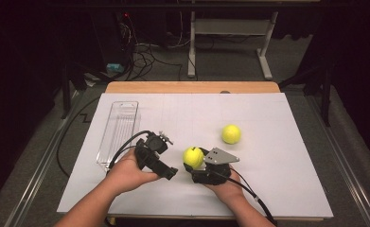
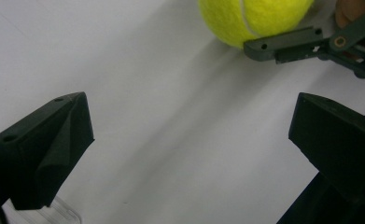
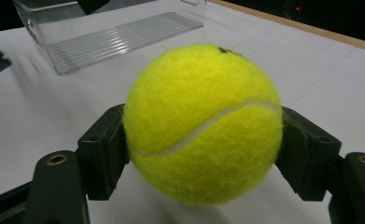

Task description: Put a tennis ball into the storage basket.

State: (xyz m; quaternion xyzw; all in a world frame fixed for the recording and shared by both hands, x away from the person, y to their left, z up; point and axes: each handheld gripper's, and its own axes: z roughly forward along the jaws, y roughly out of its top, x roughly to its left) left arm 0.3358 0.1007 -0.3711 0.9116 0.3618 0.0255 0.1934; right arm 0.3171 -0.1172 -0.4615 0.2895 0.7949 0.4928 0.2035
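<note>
gripping tennis ball (image 3: 202, 123) in right tongs (image 1: 195, 163), left tongs (image 1: 166, 158) agape

A yellow tennis ball (image 3: 203, 123) sits clamped between the right gripper (image 3: 203, 154)'s two black jaws, above a white table (image 3: 40, 121). Behind it, a clear plastic tray (image 3: 115, 35) lies on the table.

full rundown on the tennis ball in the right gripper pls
The tennis ball is yellow-green with a fuzzy felt nap, one curved white seam and a small dark mark near its top. It looks round and undented. The right gripper is shut on it, a black jaw pressed to each side. In the high view it sits at the table's near middle, just right of the left gripper. Whether it rests on the white sheet is unclear.
</note>
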